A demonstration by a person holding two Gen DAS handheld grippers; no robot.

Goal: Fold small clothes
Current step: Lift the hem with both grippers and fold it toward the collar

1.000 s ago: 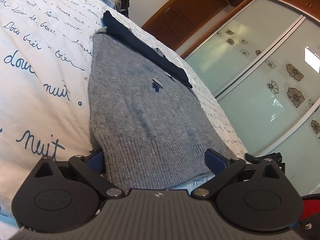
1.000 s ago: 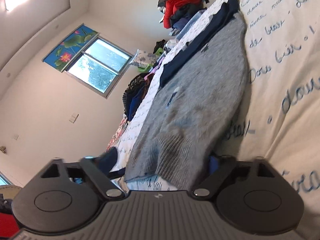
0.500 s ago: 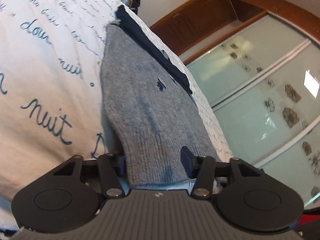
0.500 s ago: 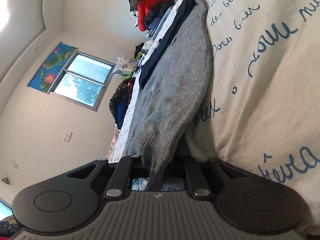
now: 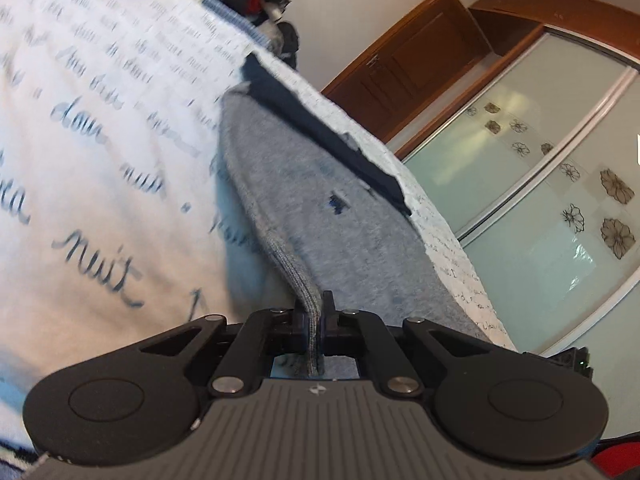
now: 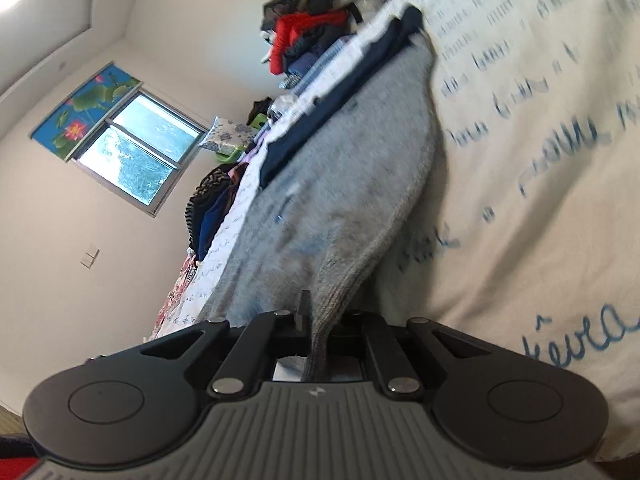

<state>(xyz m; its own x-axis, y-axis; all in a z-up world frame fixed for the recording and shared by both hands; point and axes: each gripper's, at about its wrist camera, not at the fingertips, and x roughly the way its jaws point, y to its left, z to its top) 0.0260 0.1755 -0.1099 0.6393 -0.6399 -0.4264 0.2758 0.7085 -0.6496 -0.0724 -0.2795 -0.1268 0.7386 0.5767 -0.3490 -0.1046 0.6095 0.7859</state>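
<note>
A small grey knit sweater (image 5: 336,216) with a dark blue collar and a small blue chest logo lies on a white bedspread with blue script. My left gripper (image 5: 314,312) is shut on the ribbed hem at one bottom corner, which is lifted off the bed. My right gripper (image 6: 316,316) is shut on the ribbed hem at the other corner of the same sweater (image 6: 360,168), also raised. The sweater's far end with the collar still rests on the bed.
The bedspread (image 5: 100,160) stretches wide beside the sweater. A pile of clothes (image 6: 312,36) sits at the far end of the bed. Glass wardrobe doors (image 5: 540,200) stand beyond the bed edge on the left view; a window (image 6: 136,152) shows in the right view.
Both grippers went from open around the hem to fully shut on it. The hem corners have lifted off the bed and bunched between the fingers.
</note>
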